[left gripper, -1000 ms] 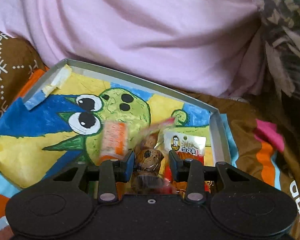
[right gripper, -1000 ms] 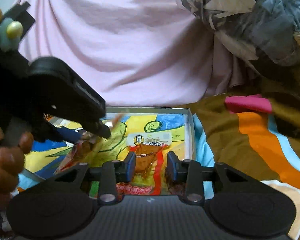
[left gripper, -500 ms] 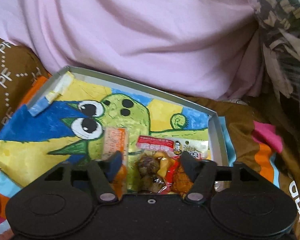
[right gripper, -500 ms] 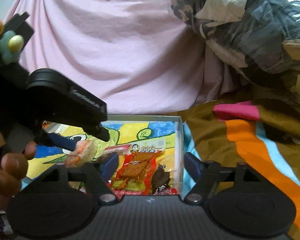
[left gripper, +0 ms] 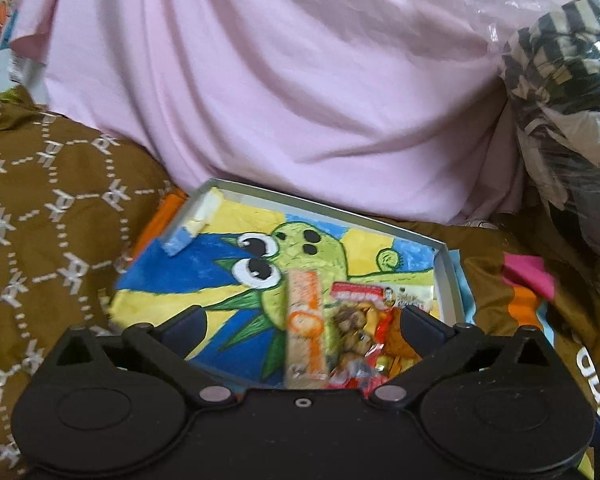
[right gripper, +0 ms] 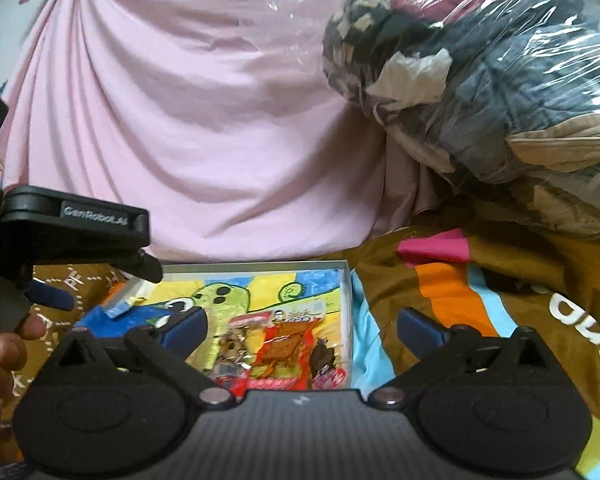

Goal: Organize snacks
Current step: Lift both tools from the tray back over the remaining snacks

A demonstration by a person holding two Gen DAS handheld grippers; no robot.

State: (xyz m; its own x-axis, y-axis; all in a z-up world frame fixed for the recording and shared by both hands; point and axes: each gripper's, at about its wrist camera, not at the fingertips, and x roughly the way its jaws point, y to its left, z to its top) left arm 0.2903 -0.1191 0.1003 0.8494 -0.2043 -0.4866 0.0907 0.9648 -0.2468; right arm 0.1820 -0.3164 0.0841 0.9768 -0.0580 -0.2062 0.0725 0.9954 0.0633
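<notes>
At the far left of the right wrist view a person's hand (right gripper: pixel 4 356) holds the left gripper (left gripper: pixel 302 322), whose black body hangs above the left end of the tray (left gripper: pixel 448 268). Brown patterned bedding (left gripper: pixel 40 216) lies left of the tray, a pink sheet (left gripper: pixel 300 92) rises behind it, and a clear plastic bag of clothes (right gripper: pixel 480 80) sits at the far right. Nothing lies between either gripper and the tray.

The shallow tray, lined with a green cartoon drawing, rests on the bedding. In its near right part lie 4 snacks side by side: an orange stick pack (left gripper: pixel 305 328), long axis running near to far; a clear pack of brown pieces (left gripper: pixel 354 330); a red-and-white pack (right gripper: pixel 286 344), white header at the far end; and a dark snack pack (right gripper: pixel 324 356) beside the right wall.

Both grippers' jaws have just been opening. The left gripper stands wide, holding nothing, the snacks lying below its gap. The right gripper (right gripper: pixel 302 326) is equally wide and empty.
</notes>
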